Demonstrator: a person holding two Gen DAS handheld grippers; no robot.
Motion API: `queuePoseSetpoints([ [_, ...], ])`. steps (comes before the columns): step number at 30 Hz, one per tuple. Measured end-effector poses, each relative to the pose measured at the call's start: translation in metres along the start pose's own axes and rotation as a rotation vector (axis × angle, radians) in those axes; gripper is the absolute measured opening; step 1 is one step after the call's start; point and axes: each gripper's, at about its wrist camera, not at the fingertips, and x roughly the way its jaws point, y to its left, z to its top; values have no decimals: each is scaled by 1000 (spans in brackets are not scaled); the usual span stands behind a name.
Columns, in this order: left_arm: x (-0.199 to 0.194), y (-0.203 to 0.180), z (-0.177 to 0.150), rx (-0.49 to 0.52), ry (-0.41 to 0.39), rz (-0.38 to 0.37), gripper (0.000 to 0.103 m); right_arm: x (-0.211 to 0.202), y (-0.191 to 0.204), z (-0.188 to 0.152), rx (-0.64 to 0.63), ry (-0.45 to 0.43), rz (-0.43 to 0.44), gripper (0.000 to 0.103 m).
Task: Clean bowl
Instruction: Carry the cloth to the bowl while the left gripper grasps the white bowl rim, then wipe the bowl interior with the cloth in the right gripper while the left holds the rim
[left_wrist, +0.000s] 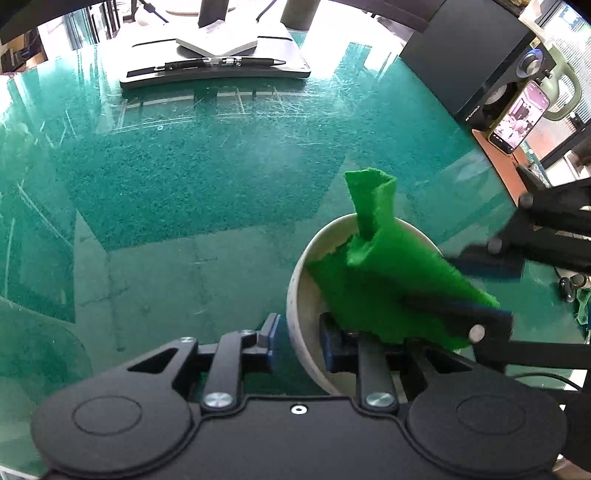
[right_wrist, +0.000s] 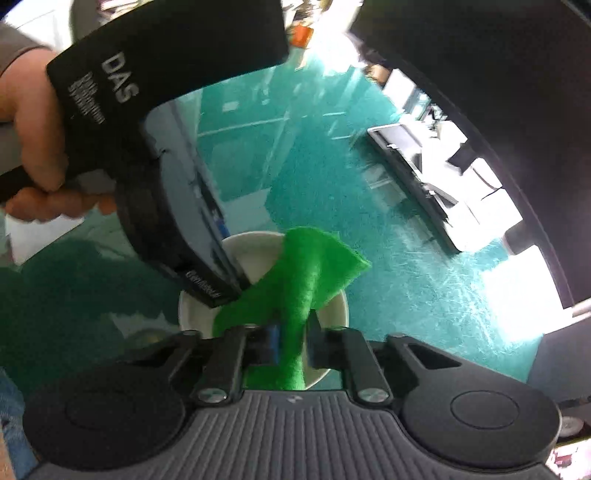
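Green glass-topped table (left_wrist: 192, 177) fills both views, its surface scratched and glaring with window light; at the far edge in the left wrist view, a grey monitor stand (left_wrist: 216, 70) carrying a black pen (left_wrist: 221, 62); to the far right, a black speaker (left_wrist: 476, 62) with a lit phone (left_wrist: 519, 118) leaning against it.

White bowl (left_wrist: 306, 280) stands on the table just ahead of the left gripper (left_wrist: 299, 338); its near rim sits between the blue-padded fingers, one outside the wall, one inside; the jaws stand narrow and clamp that rim. In the right wrist view the same bowl (right_wrist: 332, 299) shows below the left gripper's body, which crosses from upper left with a person's hand (right_wrist: 37, 140) wrapped round its handle.

Green cloth (left_wrist: 373, 280) drapes into the bowl, one twisted end standing up past the far rim, the rest spread down the inner wall; the right gripper (right_wrist: 291, 341) reaches in from the right side, jaws drawn close and pinching a fold of the cloth (right_wrist: 299, 288) between the pads; in the left wrist view its lower finger (left_wrist: 461, 317) lies across the cloth, blurred.
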Motion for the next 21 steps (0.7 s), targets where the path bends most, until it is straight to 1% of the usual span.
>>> queuePoseSetpoints([
  [2,-1,0,-1,2,-1,1,25,8,2,2,-34,17,-2,4],
  [14,-2,-6,-4,14,-24,30,28,54,15,18,-237,85,-66,4],
  [17,-2,-5,-4,6,-26,29,28,54,7,19,-187,131,-52,4],
  [21,-2,-5,-4,8,-30,28,29,51,-6,19,-74,218,11,4],
])
